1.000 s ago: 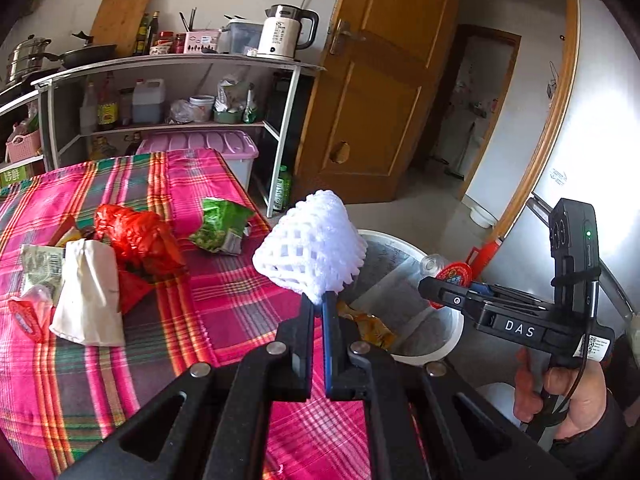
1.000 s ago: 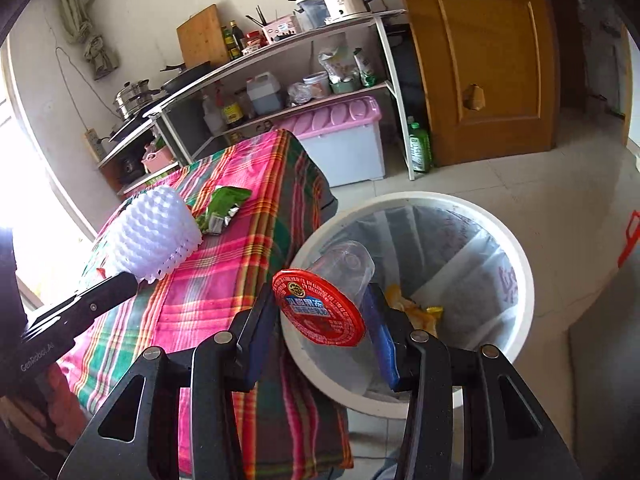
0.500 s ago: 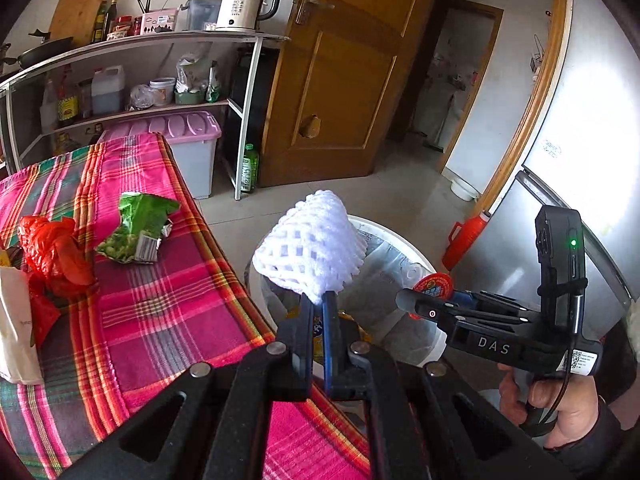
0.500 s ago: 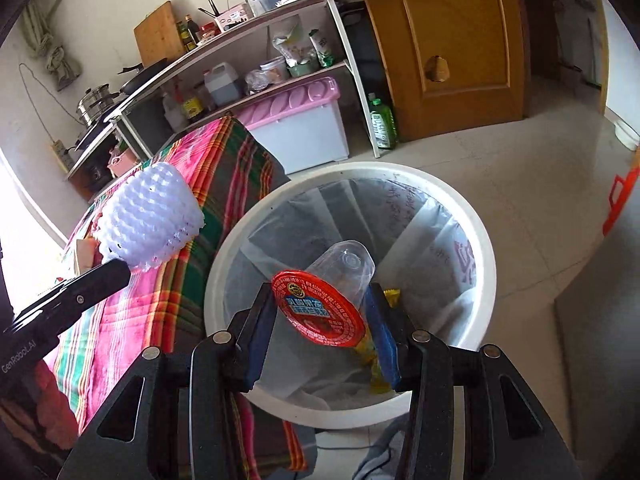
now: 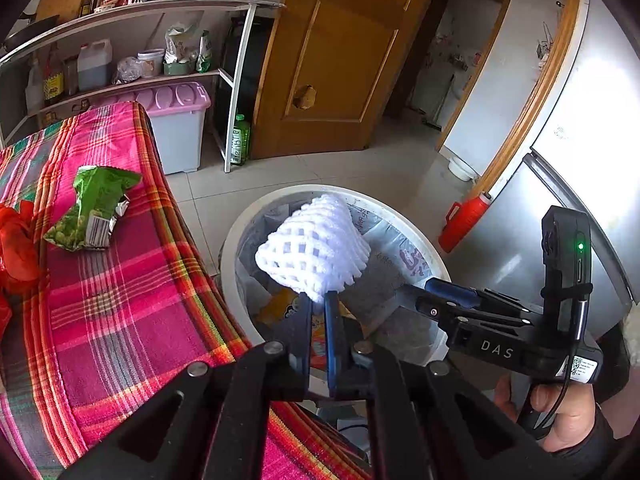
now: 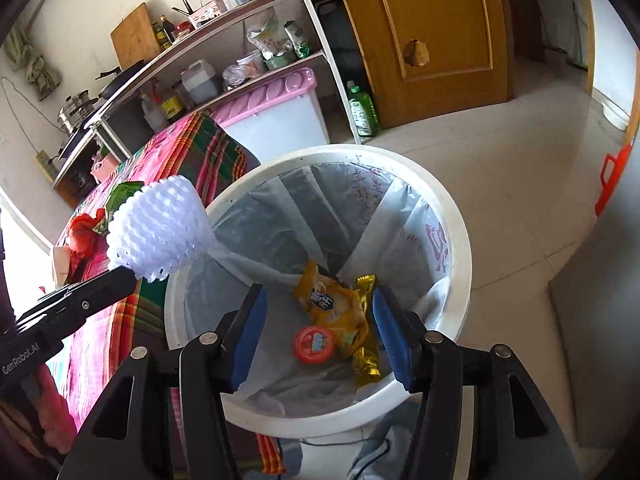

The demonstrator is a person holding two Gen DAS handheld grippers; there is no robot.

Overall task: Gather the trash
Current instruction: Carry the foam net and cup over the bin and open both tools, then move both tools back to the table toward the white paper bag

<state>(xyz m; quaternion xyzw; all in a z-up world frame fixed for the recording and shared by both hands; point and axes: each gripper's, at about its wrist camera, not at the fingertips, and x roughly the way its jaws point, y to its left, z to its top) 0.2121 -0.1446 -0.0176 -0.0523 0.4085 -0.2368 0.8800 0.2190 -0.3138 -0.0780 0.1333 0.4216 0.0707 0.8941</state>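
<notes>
My left gripper (image 5: 319,304) is shut on a white foam fruit net (image 5: 314,248) and holds it over the near edge of the white bin (image 5: 240,232). The net also shows in the right wrist view (image 6: 160,226), at the bin's (image 6: 460,240) left rim. My right gripper (image 6: 320,316) is open and empty above the bin. The red-lidded plastic cup (image 6: 315,344) lies at the bottom of the bin beside yellow and gold wrappers (image 6: 340,308). My right gripper also shows in the left wrist view (image 5: 448,292), over the bin's right side.
A green snack bag (image 5: 94,208) and red plastic (image 5: 16,240) lie on the plaid-covered table (image 5: 120,300). A pink-lidded box (image 5: 176,120), a shelf rack (image 5: 236,80), a wooden door (image 5: 336,60), a red container (image 5: 464,220) and a fridge (image 5: 580,160) surround the bin.
My right gripper opened and the red-lidded cup dropped into the bin. My left gripper carried the foam net from over the table to over the bin.
</notes>
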